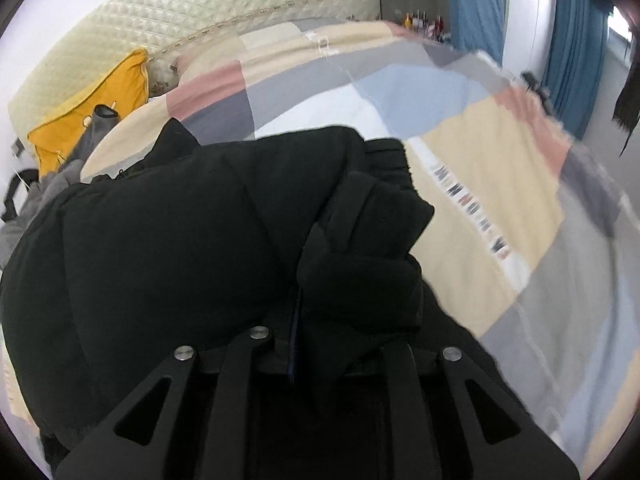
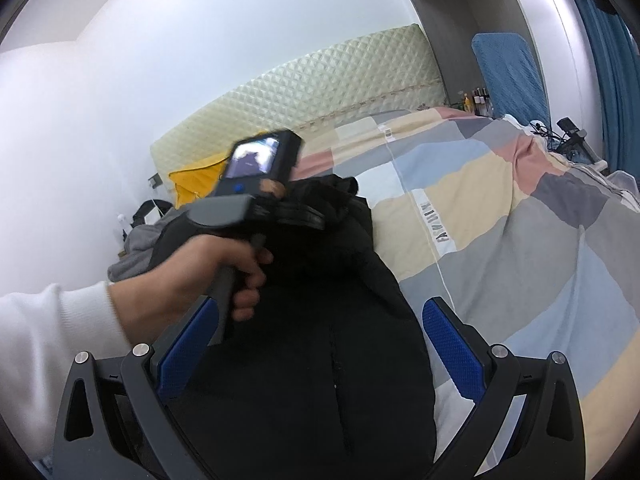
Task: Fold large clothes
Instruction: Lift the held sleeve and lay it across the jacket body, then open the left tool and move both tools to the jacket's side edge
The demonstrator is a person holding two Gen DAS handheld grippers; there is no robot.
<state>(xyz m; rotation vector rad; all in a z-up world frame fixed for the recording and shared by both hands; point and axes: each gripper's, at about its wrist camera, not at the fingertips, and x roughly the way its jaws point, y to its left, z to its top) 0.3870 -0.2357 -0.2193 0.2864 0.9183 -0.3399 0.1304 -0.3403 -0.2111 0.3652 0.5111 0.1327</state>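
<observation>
While left tongs [image 1: 320, 336] grip black coat [image 1: 180, 240], right tongs [image 2: 316, 344] gape

Plain black padded jacket [image 1: 180, 240] at centre. Patchwork bed cover [image 1: 460, 152] from 12 to 4 o'clock: cream, pink, grey and pale blue blocks. Mustard-yellow pillow [image 1: 92, 112] at 10 o'clock. Cream diamond-quilted headboard [image 1: 200, 12] above. Right gripper's blue textured pads [image 2: 452, 344].
</observation>
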